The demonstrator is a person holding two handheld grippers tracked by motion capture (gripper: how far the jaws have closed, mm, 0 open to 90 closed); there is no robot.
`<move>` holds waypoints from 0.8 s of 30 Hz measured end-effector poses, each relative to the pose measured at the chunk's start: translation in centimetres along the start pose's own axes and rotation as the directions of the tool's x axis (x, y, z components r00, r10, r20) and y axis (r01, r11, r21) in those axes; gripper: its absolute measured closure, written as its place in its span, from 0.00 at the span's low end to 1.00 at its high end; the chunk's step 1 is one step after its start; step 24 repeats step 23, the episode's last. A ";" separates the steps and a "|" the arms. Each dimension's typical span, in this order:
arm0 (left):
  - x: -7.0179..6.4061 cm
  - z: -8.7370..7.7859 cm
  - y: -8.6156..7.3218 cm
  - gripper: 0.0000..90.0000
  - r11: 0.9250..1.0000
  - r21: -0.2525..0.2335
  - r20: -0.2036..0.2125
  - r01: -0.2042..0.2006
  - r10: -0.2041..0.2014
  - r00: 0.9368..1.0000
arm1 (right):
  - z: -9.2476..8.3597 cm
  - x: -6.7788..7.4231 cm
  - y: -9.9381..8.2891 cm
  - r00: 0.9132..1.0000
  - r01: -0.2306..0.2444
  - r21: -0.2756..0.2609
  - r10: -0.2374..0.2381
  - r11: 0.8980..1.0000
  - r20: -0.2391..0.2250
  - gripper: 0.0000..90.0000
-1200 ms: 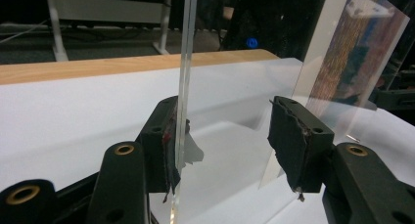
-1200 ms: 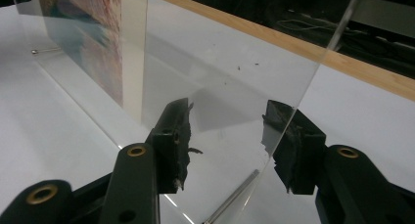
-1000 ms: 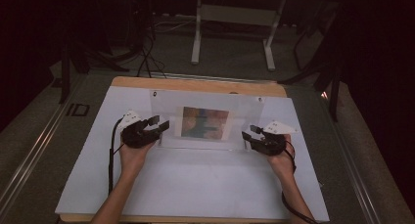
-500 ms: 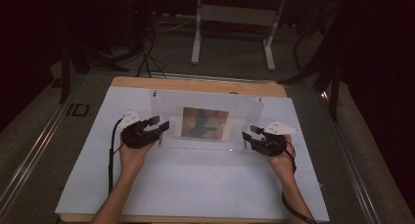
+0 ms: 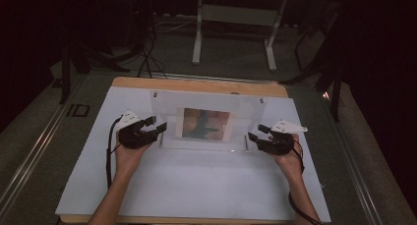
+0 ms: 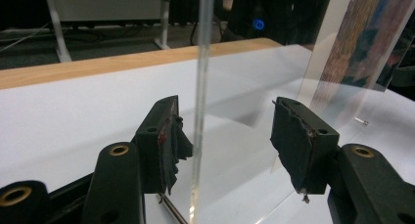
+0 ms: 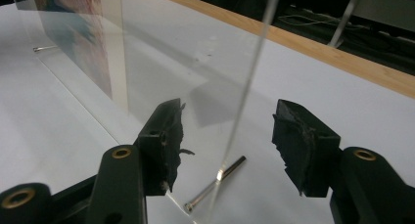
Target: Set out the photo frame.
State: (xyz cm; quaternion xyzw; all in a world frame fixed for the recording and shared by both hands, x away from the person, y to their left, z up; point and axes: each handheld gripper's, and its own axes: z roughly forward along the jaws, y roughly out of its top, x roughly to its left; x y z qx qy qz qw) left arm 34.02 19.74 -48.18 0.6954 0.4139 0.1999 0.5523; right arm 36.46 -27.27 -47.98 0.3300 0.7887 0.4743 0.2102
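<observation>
A clear acrylic picture stand (image 5: 206,107) is upright on the white tabletop (image 5: 196,185), with a colourful print (image 5: 205,124) in its middle. My left gripper (image 5: 158,126) is at its left edge. In the left gripper view the sheet's edge (image 6: 201,87) runs between the open jaws (image 6: 225,136), close to the left pad (image 6: 169,145). My right gripper (image 5: 258,131) is at the stand's right edge. Its jaws (image 7: 227,131) have just been opening, and the sheet (image 7: 249,87) stands between them without touching either pad. A metal pin (image 7: 215,182) lies at the sheet's foot.
The table's wooden far edge (image 5: 196,85) runs behind the stand. Beyond it, a white desk frame (image 5: 236,18) and cables (image 5: 147,58) sit on the dark floor. A metal rail (image 5: 34,146) runs along the table's left side.
The right gripper's jaws look a little wider apart than before. Both hands and the stand stay where they were.
</observation>
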 end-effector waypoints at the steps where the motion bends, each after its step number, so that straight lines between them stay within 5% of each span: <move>1: 0.1 -0.2 0.1 0.49 1.000 -0.004 -0.001 0.005 -0.005 1.000 | -0.2 -0.2 0.0 1.000 0.000 -0.001 0.000 1.000 0.000 0.49; 10: 1.0 -2.0 0.9 0.50 0.999 -0.042 -0.008 0.007 -0.007 1.000 | -1.9 -1.9 -0.1 0.999 -0.034 -0.023 0.035 0.999 0.036 0.48; 16: 2.7 -3.3 1.0 0.50 0.997 -0.061 -0.033 0.056 -0.058 0.998 | -2.6 -2.9 -0.6 0.996 -0.056 -0.024 0.058 0.998 0.068 0.48; 24: 4.1 -3.3 0.4 0.49 0.996 -0.012 -0.101 0.088 -0.089 0.991 | -2.0 -4.1 -1.9 0.989 -0.089 0.033 0.085 0.995 0.123 0.46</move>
